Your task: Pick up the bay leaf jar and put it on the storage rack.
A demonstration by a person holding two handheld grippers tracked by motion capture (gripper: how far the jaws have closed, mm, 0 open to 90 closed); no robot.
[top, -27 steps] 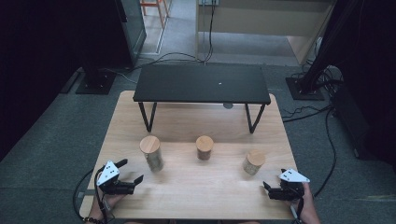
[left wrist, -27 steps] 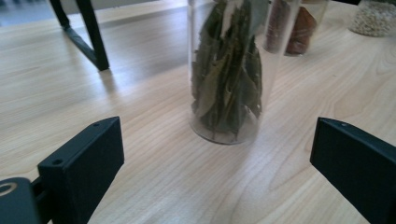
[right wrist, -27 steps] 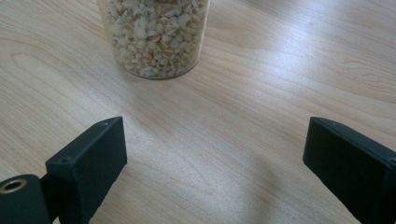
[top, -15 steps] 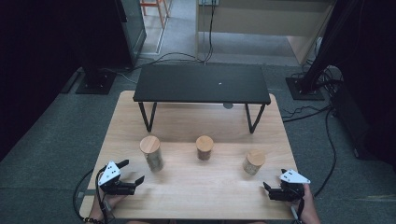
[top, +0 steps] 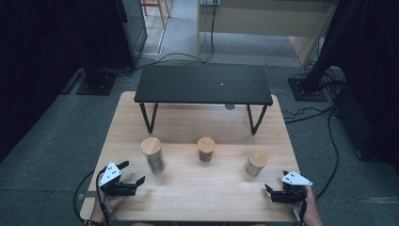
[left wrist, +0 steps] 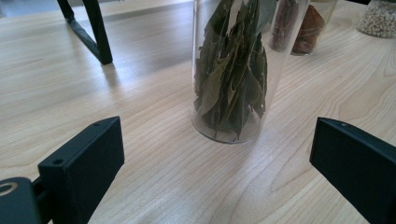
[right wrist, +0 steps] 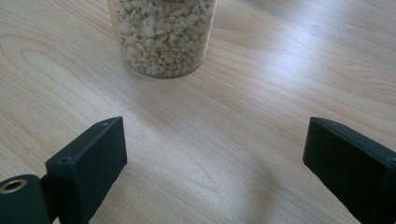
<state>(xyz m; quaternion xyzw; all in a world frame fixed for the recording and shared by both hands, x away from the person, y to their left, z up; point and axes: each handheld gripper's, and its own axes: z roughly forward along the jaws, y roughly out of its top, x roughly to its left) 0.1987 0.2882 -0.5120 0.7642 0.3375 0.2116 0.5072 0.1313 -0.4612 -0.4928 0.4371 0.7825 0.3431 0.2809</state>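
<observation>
Three clear jars with wooden lids stand in a row on the wooden table [top: 197, 188]. The tall left jar [top: 153, 154] holds green leaves [left wrist: 231, 74]. Brown pieces fill the middle jar [top: 206, 149] [left wrist: 299, 28], and pale grains the right jar [top: 255, 163] [right wrist: 161, 32]. My left gripper [top: 131, 172] [left wrist: 217, 158] is open near the table's front left corner, pointing at the leaf jar a short way off. Near the front right corner my right gripper [top: 270, 193] [right wrist: 215, 140] is open too, facing the grain jar, with bare wood between its jaws.
A low black shelf [top: 203, 84] on thin legs [left wrist: 93, 32] spans the back of the table, behind the jars. Cables [top: 188, 56] and dark stands lie on the floor beyond.
</observation>
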